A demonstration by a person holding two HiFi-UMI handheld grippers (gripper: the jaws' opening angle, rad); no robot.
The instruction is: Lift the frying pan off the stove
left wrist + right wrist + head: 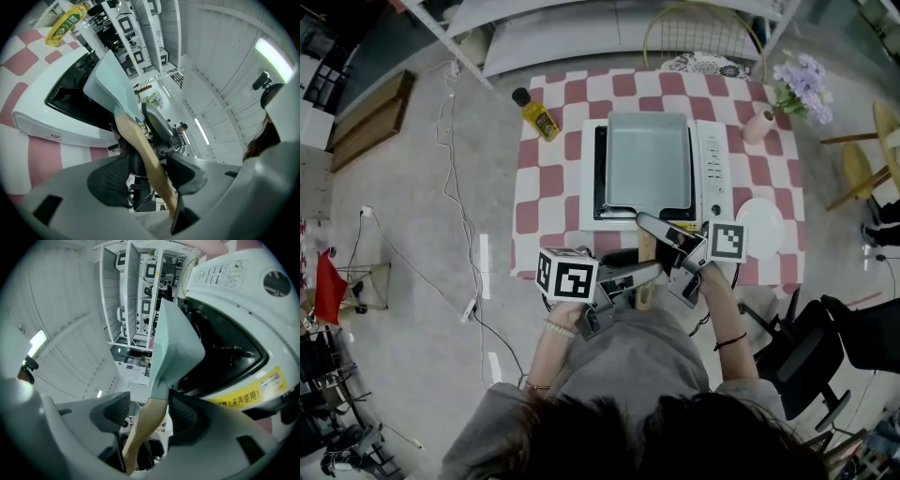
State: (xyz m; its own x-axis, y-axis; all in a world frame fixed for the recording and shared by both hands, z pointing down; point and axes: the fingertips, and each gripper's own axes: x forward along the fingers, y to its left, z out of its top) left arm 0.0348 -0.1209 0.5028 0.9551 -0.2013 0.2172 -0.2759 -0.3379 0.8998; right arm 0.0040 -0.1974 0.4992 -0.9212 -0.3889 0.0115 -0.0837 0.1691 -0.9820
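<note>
- The left gripper (150, 176) is standing with its jaws wide apart, and the pan's wooden handle (140, 150) is passing slantwise between them. The handle is lying close against one pad (187, 171) with a clear gap to the other, so nothing is being clamped.
- The right gripper (145, 413) is likewise gaping at full width around the same handle (150, 418) (higher up, nearer the pan body). One pad (185, 416) is sitting just beside the wood and the other is staying well clear of it.
- In the head view both grippers are meeting at the handle (645, 251) from opposite sides: the left gripper (642, 272) nearer the person, the right gripper (654, 230) closer to the stove.
- The frying pan (647, 159), pale teal and rectangular, is sitting on the white stove (712, 169), its handle sticking out over the near edge towards the person.
- The stove is resting on a table covered with a red-and-white checked cloth (553, 178).
- A yellow bottle (539, 117) is lying at the cloth's far left corner, a white plate (761, 227) is sitting just right of the stove, and a pink vase (757, 127) of purple flowers is standing at the far right.
</note>
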